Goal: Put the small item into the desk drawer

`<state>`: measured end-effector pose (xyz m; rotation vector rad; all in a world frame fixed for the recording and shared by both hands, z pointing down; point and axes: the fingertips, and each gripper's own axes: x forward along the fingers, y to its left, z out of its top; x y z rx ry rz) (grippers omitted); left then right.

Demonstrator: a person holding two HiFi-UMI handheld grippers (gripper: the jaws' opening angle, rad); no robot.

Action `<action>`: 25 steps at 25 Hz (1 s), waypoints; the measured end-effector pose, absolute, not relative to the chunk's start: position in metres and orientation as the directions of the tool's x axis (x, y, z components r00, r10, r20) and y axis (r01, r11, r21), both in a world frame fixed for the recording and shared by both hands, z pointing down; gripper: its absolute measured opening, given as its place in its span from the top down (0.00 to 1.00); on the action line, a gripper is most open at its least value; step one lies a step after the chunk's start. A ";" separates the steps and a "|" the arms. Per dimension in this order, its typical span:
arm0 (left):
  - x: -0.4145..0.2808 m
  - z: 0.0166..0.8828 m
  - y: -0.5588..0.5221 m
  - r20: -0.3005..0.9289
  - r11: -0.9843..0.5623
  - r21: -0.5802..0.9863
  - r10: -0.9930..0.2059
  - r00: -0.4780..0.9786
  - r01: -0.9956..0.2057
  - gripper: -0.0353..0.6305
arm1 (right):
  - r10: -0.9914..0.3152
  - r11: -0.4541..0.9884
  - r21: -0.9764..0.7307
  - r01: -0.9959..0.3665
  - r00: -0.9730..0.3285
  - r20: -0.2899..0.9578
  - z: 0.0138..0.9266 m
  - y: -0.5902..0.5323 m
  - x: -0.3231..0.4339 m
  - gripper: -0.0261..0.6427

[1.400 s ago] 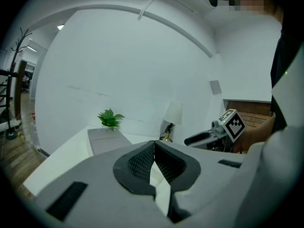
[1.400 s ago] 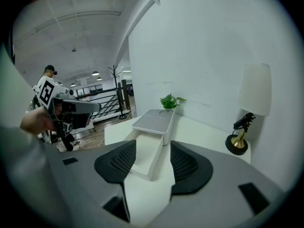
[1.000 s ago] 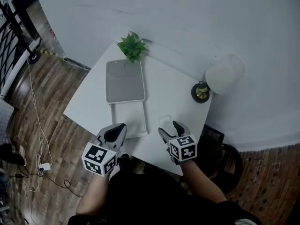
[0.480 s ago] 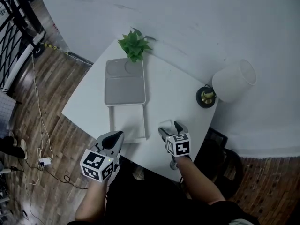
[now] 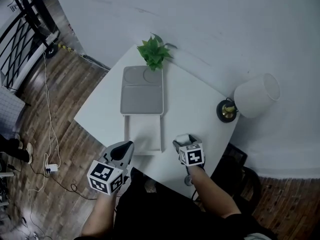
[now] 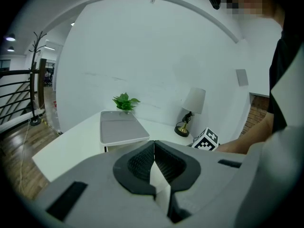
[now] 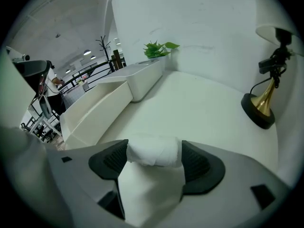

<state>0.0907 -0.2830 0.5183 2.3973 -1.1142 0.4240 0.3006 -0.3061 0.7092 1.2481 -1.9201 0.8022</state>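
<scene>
Head view looks down on a brown plank floor [image 5: 60,94] and a white wall. Against the wall stands a square white table [image 5: 100,114] with a smooth matte top. On its far left part sits a low desk organizer [image 5: 142,91], a rectangular box with a flat grey lid and rounded corners. Its white drawer [image 5: 144,134] is pulled out toward the near edge, shallow and straight-walled. At the right corner stands a lamp [image 5: 256,95] with a white drum shade, a brass stem and a round dark foot. A small leafy green plant [image 5: 156,54] sits at the far end of the organizer.

The left claw [image 6: 154,145] hangs by the near table edge just left of the drawer, clenched, its ribbed black pads meeting at the tips with nothing between them. The right claw [image 7: 153,145] is spread wide, low over the table right of the drawer.

The small item [image 7: 154,155] lies on the table between the right claw's pads, outside the drawer. It is a short white roll, soft and faintly wrinkled like wound cloth or tape. Its ends reach both pads, and no squeeze shows.
</scene>
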 end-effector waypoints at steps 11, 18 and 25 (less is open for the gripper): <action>0.085 0.500 -0.283 0.422 -0.584 0.262 -0.647 0.635 -0.768 0.93 | -0.561 0.354 -0.059 -0.933 -0.262 0.785 0.679 -0.305 0.307 0.53; 0.058 0.485 -0.287 0.374 -0.596 0.254 -0.666 0.646 -0.762 0.93 | -0.647 0.379 -0.010 -0.925 -0.273 0.712 0.616 -0.319 0.295 0.53; 0.023 0.476 -0.288 0.336 -0.624 0.246 -0.663 0.669 -0.742 0.93 | -0.704 0.390 -0.008 -0.921 -0.304 0.642 0.567 -0.325 0.247 0.53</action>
